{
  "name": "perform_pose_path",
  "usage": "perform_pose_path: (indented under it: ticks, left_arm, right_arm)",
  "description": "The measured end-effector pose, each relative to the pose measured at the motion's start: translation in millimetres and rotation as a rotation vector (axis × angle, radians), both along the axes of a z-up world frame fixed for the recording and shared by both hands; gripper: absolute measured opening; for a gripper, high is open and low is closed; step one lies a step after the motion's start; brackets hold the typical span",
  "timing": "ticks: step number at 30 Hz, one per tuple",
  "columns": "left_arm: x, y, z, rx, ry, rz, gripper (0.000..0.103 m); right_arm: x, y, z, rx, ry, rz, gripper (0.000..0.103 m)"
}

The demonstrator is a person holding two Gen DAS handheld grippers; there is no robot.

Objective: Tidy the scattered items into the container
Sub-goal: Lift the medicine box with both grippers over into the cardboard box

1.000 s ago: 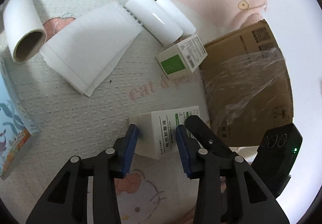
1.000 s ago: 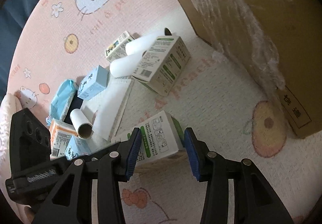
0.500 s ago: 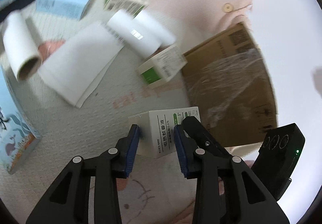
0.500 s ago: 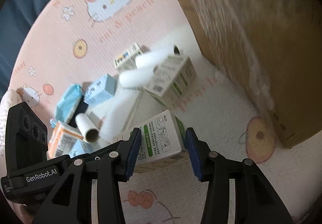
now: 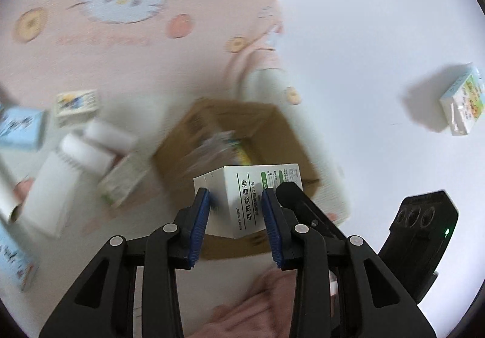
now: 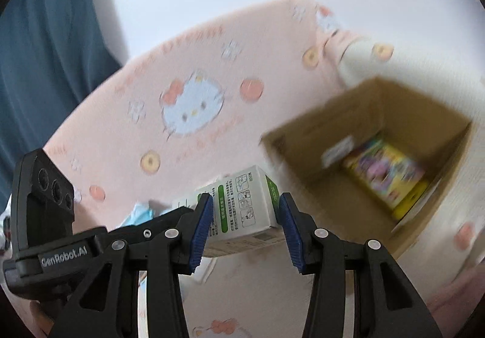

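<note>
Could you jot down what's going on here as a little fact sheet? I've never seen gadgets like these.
Held item: white and green carton
Left gripper: clamped on the carton
Right gripper: clamped on the same carton
Container: open cardboard box
Already inside: yellow packet
Surface: pink cartoon-cat mat
Still scattered: blue box, white rolls

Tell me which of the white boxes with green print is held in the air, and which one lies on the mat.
The white-and-green box clamped between both grippers is in the air, near the cardboard container. The similar box, blurred, lies on the mat beside the white rolls.
</note>
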State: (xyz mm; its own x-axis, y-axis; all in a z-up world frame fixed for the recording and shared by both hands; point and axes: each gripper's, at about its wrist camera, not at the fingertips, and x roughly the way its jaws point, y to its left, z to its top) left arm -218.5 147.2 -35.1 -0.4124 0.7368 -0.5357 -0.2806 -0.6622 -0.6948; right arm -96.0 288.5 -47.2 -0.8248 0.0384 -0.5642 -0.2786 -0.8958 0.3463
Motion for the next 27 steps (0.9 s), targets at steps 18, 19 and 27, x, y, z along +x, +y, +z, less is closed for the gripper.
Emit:
perform_pose_path:
  ticks: [18,19,27]
  left_arm:
    - [-114.8,209.8,9.6,-0.044,-0.137,-0.257,0.038]
    - [-120.7,213.7,4.6,-0.044,-0.151,-0.251,0.038]
    - [-164.1,224.0,-27.7,-0.06,-0.245,-0.158,0.038]
  right_arm:
    - [-8.7,204.2,20.0,-0.111,-0.078,-0.243,0.044]
    - [-13.1,209.3,17.2,-0.114,-0.088,-0.241,0.044]
    - [-72.6,246.9,-1.7,-0.049,-0.242,-0.118,0.046]
